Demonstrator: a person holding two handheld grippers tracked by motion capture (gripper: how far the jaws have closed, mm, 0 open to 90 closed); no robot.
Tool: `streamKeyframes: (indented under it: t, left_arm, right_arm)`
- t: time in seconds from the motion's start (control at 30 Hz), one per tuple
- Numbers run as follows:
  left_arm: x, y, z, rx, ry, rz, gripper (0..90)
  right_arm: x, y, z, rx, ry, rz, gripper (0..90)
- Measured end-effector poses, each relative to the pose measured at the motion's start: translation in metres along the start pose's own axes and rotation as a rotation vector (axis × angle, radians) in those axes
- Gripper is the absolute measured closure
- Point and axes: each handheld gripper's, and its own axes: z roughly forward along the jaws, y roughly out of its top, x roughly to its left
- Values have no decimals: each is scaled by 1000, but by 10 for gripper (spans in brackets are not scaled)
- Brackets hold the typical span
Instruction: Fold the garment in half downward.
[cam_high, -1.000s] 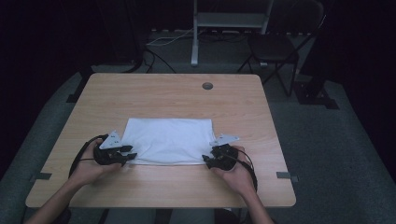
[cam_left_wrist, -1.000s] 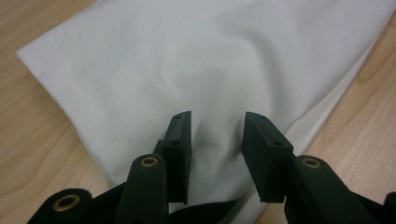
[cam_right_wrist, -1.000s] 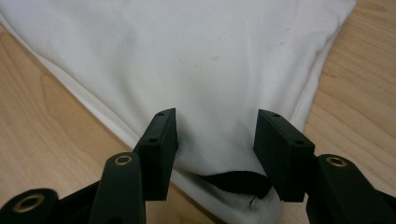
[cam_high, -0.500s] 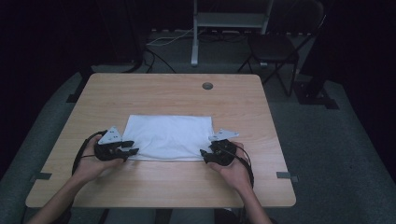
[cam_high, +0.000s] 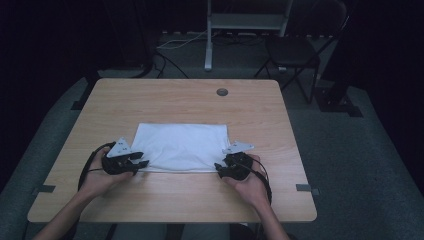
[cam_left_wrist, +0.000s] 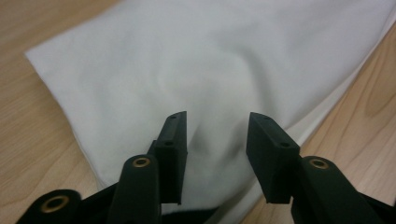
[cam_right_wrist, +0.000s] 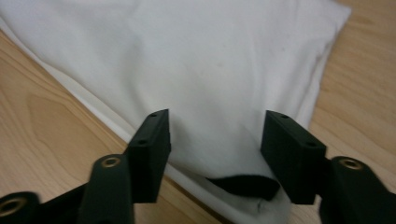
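Observation:
A folded white cloth (cam_high: 182, 146) lies flat on the wooden table (cam_high: 200, 102), a little nearer the front edge. My left gripper (cam_high: 142, 163) sits at the cloth's near left corner, jaws open over the white cloth (cam_left_wrist: 224, 70), which runs between and under them. At the near right corner my right gripper (cam_high: 220, 167) is open too, with the white cloth (cam_right_wrist: 210, 60) spread between its jaws and the corner's dark fold opening just below. Each gripper is held by a hand coming in from the bottom.
A round cable hole (cam_high: 222, 92) sits near the table's far edge. Behind the table stand a dark chair (cam_high: 295, 50) and a metal stand leg (cam_high: 209, 35). Bare wood surrounds the cloth on every side.
Both grippers slid a little toward the cloth's near corners, and the cloth's near edge shifted slightly. Both stay open.

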Motion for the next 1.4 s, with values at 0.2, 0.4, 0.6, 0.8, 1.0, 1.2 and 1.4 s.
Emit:
streamKeyframes:
  t: [0.2, 0.4, 0.6, 0.8, 1.0, 1.2, 1.4]
  left_arm:
    - [9, 5, -25, -162, -17, -164, 361]
    - [13, 2, -30, -172, -2, -190, 301]
    - [14, 0, -23, -138, 56, -199, 283]
    - [12, -2, -22, -117, 138, -174, 210]
    - [11, -5, -19, -96, 156, -169, 210]
    - [10, -6, -17, -100, 162, -166, 210]
    - [9, -6, -17, -98, 151, -159, 210]
  right_arm:
    - [11, 10, -6, -84, 24, 26, 219]
    - [5, 8, -9, -119, 17, 61, 183]
    - [-1, 7, -13, -134, 16, 92, 143]
    - [-4, 5, -15, -144, 11, 112, 135]
    - [-3, 5, -15, -149, 9, 114, 135]
    - [-4, 4, -16, -150, 6, 114, 135]
    - [-4, 3, -16, -145, 1, 110, 135]
